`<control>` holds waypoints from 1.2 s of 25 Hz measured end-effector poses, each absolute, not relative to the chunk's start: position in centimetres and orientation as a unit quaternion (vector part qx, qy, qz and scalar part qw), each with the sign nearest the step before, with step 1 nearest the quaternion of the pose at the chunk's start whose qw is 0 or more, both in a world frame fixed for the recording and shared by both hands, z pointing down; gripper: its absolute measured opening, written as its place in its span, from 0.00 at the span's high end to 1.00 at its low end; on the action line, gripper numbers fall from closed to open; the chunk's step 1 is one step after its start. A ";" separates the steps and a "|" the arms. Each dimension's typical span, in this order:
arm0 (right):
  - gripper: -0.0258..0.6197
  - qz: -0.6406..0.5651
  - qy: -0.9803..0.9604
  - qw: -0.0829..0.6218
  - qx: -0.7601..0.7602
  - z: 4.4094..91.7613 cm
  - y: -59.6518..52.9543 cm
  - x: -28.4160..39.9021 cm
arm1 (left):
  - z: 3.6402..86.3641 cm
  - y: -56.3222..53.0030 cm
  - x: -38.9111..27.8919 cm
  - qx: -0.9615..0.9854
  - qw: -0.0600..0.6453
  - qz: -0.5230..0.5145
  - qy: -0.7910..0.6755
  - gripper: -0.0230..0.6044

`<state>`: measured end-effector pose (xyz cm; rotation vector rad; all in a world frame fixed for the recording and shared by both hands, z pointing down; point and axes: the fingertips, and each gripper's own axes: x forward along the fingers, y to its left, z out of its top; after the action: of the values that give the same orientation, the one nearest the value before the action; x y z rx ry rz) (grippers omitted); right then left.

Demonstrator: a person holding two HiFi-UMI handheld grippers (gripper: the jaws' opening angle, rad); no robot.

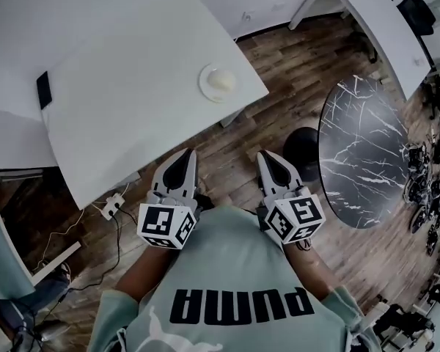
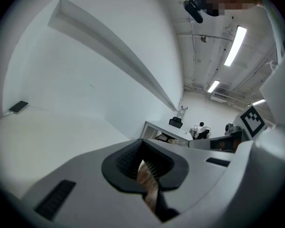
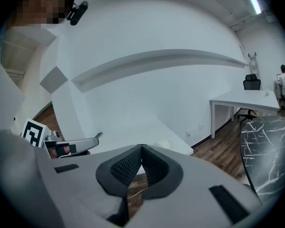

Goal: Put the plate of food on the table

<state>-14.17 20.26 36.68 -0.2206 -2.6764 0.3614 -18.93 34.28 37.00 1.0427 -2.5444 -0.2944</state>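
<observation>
Both tools are held low and close to the person's mint-green shirt (image 1: 227, 270), well short of any work surface. The left gripper (image 1: 182, 160) has its jaws fully together with nothing between the ribbed pads; only wooden floor shows through the gap. The right gripper (image 1: 273, 163) is in the same condition, closed and empty. The small round white plate carrying a pale mound of food (image 1: 218, 81) stands ahead of both grippers, slightly nearer the left one's line, on the large white rectangular table (image 1: 132, 101) and close to that table's nearest corner. A round black marble-patterned table (image 1: 367, 152) lies to the outer side of the right gripper, with a black round stool (image 1: 304, 151) just ahead of it. Judgement: no grasp has begun, and the plate is well apart from either tool. Hazards noted: the plate sits near the corner edge, so an approach with closed jaws could nudge it off onto the floor. The rim is thin and low, so a shallow bite may slip. The food looks loose and may roll if the plate tilts in carrying. The white power strip and cables (image 1: 111, 205) on the floor beside the left gripper are a tripping risk.
</observation>
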 end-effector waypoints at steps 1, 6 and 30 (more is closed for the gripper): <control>0.95 0.130 -0.965 0.213 -0.077 36.4 20.7 -14.8 | 36.8 34.9 -19.6 0.372 0.187 -0.104 -0.903 0.96; 0.95 0.134 -0.965 0.214 -0.075 36.9 21.7 -16.6 | 37.5 35.9 -21.6 0.370 0.193 -0.106 -0.903 0.96; 0.95 0.190 -0.936 0.239 -0.174 41.6 13.1 -29.1 | 39.8 28.6 -29.9 0.264 0.218 -0.073 -0.937 0.96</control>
<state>-29.12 13.06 41.55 -0.4752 -2.5639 0.5207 -29.90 28.62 39.77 0.7320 -2.5938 -0.2015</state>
